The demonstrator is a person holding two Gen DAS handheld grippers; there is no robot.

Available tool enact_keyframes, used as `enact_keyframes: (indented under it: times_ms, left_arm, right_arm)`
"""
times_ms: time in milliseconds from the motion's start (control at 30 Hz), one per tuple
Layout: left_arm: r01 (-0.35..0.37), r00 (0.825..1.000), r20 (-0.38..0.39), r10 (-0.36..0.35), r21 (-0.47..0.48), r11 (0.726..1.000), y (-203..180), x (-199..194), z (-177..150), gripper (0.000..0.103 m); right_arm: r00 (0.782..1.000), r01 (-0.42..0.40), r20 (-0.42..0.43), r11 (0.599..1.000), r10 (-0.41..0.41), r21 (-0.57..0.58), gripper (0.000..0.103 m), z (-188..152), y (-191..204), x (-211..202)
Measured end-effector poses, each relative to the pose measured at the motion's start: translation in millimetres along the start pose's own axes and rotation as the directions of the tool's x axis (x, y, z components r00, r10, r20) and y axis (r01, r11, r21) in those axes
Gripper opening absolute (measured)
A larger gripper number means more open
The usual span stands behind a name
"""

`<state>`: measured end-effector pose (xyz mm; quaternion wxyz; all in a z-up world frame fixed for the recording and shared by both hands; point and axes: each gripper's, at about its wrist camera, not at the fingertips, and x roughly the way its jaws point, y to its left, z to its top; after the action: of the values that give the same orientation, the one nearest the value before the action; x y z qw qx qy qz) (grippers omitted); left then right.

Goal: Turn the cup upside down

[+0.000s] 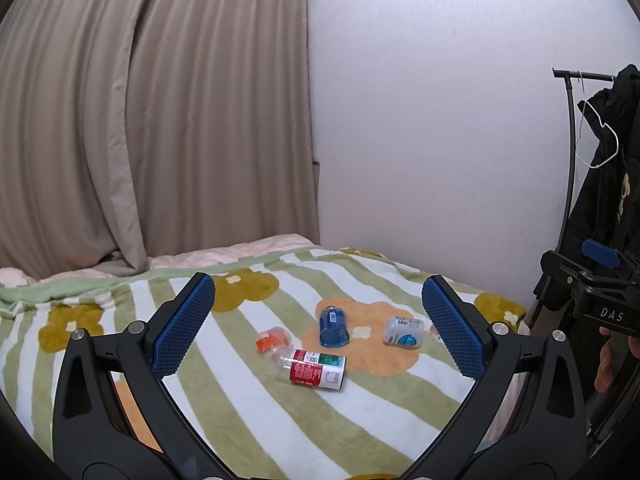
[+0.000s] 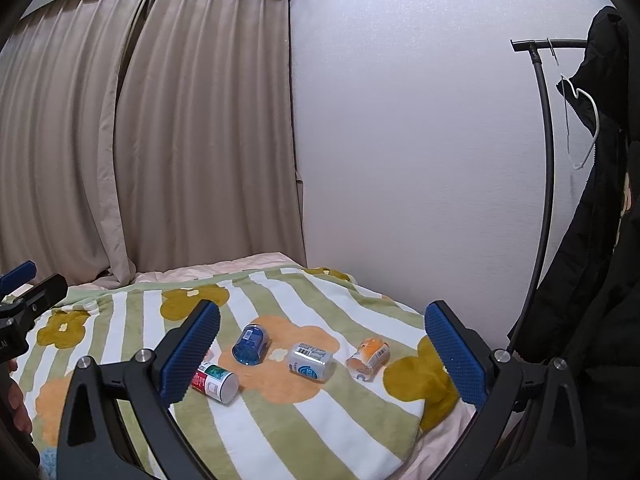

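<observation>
Several small cups lie on their sides on a striped flower blanket (image 1: 360, 412) (image 2: 304, 420). A blue cup (image 1: 333, 326) (image 2: 250, 345) lies in the middle. A red-and-white labelled cup (image 1: 313, 368) (image 2: 215, 381) lies nearest. A silver-white cup (image 1: 403, 332) (image 2: 310, 361) lies to the right. An orange cup (image 1: 272, 339) lies at the left. An orange-and-white cup (image 2: 368, 358) lies farthest right. My left gripper (image 1: 318, 330) is open and empty, above the blanket. My right gripper (image 2: 322, 354) is open and empty, held short of the cups.
Beige curtains (image 1: 140, 120) hang behind the bed and a white wall (image 1: 440, 120) stands to the right. A black clothes rack (image 2: 546, 200) with a dark coat (image 2: 600, 260) stands at the right edge of the bed.
</observation>
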<state>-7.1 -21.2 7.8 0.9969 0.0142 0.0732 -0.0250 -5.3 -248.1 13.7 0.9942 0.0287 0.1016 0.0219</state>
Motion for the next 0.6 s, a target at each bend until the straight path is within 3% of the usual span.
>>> enact_keyframes:
  times_ms: [600]
  left_arm:
    - [0.014, 0.999, -0.040, -0.014, -0.004, 1.000, 1.7, 17.5, -7.0, 0.103]
  right_arm:
    - [0.999, -0.023, -0.031, 1.000, 0.023, -0.015, 0.102, -4.5, 3.0, 17.8]
